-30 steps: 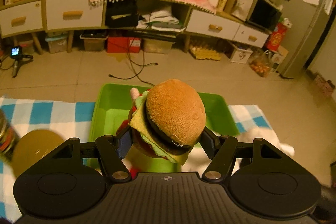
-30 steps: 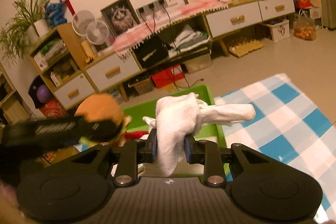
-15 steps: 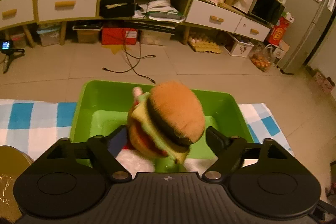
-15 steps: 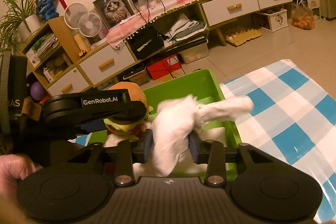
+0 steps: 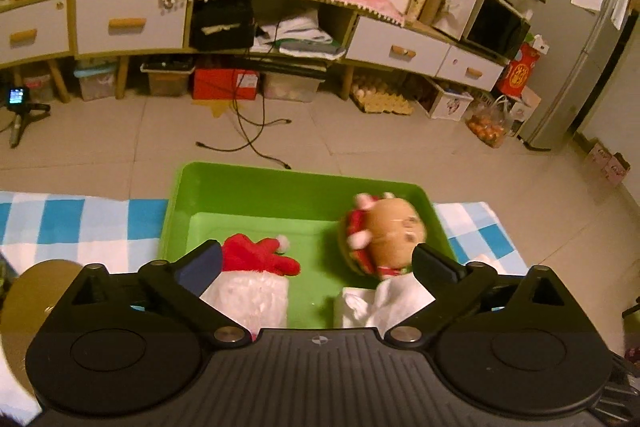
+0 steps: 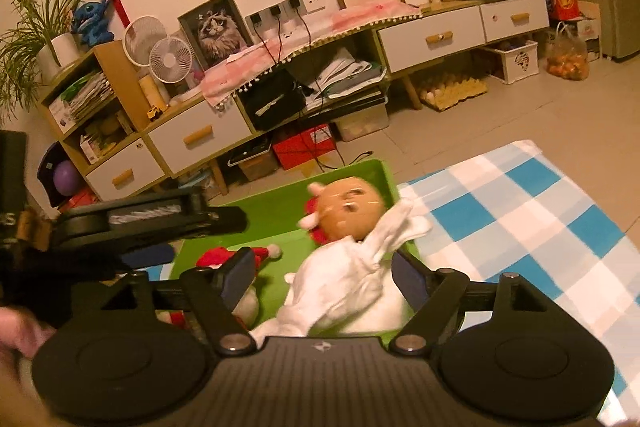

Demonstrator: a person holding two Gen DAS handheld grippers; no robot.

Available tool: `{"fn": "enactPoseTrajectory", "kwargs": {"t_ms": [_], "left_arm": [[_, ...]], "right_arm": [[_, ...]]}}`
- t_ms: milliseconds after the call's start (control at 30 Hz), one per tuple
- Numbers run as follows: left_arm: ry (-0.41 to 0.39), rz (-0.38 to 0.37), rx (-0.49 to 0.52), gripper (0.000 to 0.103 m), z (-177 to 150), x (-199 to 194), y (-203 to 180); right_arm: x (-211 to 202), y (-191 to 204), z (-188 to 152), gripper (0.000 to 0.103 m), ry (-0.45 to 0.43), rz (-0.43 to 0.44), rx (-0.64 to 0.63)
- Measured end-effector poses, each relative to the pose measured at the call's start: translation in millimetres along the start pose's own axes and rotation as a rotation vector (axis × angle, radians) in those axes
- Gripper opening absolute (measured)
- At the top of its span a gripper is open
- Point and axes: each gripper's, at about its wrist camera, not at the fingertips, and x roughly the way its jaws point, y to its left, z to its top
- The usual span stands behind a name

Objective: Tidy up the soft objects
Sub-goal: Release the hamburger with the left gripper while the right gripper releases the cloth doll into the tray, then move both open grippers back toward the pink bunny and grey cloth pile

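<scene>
Both claws hang over the green plastic bin [image 5: 248, 187], and I see each with its jaws opening: my left claw [image 5: 316, 261] is spread wide with nothing between the pads, and my right claw [image 6: 324, 271] has its pads parted around the white cloth toy [image 6: 344, 283], which is loose between them, slumped over the near right side of the bin. From largest to smallest, the table under the blue-and-white checked cloth [image 6: 520, 211] carries the bin at its far edge, the cloth showing on both sides of it. Inside the bin, the white cloth toy [image 5: 380, 303] lies at the near right corner. Just beyond it, against the right wall, sits the round tan plush burger [image 5: 384, 239], tipped on its side and blurred, touching the white toy. On the left of the bin floor lies a red-and-white plush with a small pompom [image 5: 256, 259], apart from the burger with bare green between them. At the left edge of the right wrist view I can make out part of a hand [image 6: 16, 339] behind the left claw's body.
</scene>
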Motion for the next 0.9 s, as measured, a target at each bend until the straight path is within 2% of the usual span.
{"fn": "enactPoseTrajectory", "kwargs": {"t_ms": [233, 367, 600, 900], "left_arm": [[-0.01, -0.009, 0.026, 0.098, -8.3, -26.9, -3.8], [-0.022, -0.006, 0.047, 0.098, -17.0, -43.5, -3.6], [-0.042, -0.013, 0.076, 0.098, -36.0, -71.7, -2.8], [-0.052, -0.008, 0.049, 0.098, -66.0, -103.2, 7.7]], "right_arm": [[-26.8, -10.9, -0.8, 0.051, -0.012, -0.011, 0.024], [-43.9, -12.7, -0.3, 0.059, -0.032, 0.005, 0.034], [-70.8, -6.5, -2.8, 0.063, -0.048, 0.036, -0.006], [-99.0, -0.9, -14.6, 0.066, -0.056, 0.048, -0.094]]}}
